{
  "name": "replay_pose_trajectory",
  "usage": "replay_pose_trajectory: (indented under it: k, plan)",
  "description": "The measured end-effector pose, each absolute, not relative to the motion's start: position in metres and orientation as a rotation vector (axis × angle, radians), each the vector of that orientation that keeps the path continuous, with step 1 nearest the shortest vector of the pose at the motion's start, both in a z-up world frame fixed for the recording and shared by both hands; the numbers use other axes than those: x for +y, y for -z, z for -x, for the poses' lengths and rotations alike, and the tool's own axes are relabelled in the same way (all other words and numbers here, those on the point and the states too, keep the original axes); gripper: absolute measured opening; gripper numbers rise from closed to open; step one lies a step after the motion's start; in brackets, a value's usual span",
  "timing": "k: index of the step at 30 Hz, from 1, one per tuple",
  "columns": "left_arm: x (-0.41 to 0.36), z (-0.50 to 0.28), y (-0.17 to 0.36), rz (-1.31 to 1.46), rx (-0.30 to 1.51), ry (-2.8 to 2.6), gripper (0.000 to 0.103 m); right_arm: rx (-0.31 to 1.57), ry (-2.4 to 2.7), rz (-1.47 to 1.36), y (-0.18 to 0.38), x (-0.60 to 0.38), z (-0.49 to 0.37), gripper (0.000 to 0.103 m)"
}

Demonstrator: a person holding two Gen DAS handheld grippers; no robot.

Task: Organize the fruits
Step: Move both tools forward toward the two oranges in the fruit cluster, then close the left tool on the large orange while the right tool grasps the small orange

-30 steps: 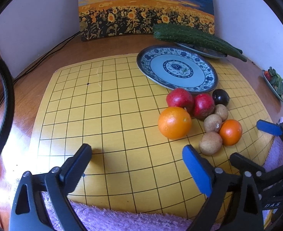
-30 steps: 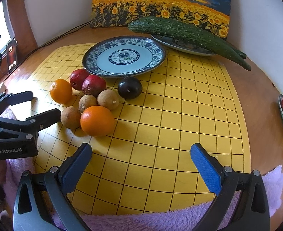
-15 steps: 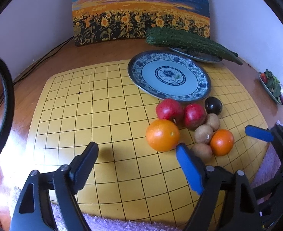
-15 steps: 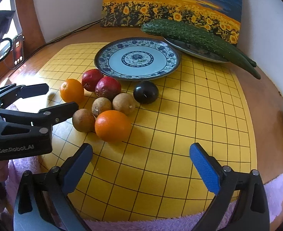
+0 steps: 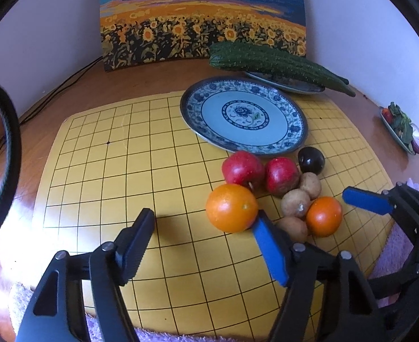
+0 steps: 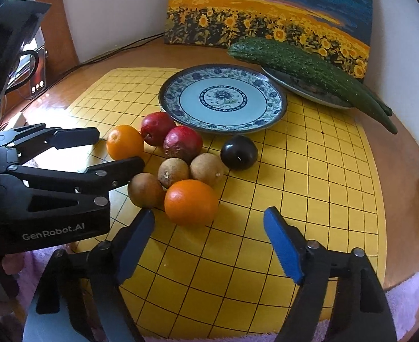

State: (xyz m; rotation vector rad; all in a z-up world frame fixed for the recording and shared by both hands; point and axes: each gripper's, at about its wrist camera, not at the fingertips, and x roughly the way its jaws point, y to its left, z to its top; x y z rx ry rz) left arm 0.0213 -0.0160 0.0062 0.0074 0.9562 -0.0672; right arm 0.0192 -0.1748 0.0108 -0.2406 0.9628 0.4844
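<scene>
Both our jaws are narrowing yet grasp nothing, left gripper (image 5: 203, 239) and right gripper (image 6: 209, 233) each nearing an orange (image 5: 231, 208) in the fruit cluster beside the empty plate (image 5: 294, 139).

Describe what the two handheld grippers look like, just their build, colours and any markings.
Both are black plastic two-finger clamps with long angled arms joined by silver rivets. The left gripper and the right gripper each have flat, ribbed blue pads on the inner faces of the fingers. Seen from the right wrist camera, the left gripper's body carries white "GenRobot.AI" lettering. No cables show on them.
</scene>
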Motion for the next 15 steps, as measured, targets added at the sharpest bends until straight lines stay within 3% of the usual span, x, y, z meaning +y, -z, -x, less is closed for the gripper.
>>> replay_pose_trajectory:
  k: [15]
  plan:
    - [-0.0214, -0.0205, -0.0114, -0.02, 0.915, 0.106, 0.06, 0.944, -0.499, 0.17, -0.0138, -0.1795, -0.0216, 0.049]
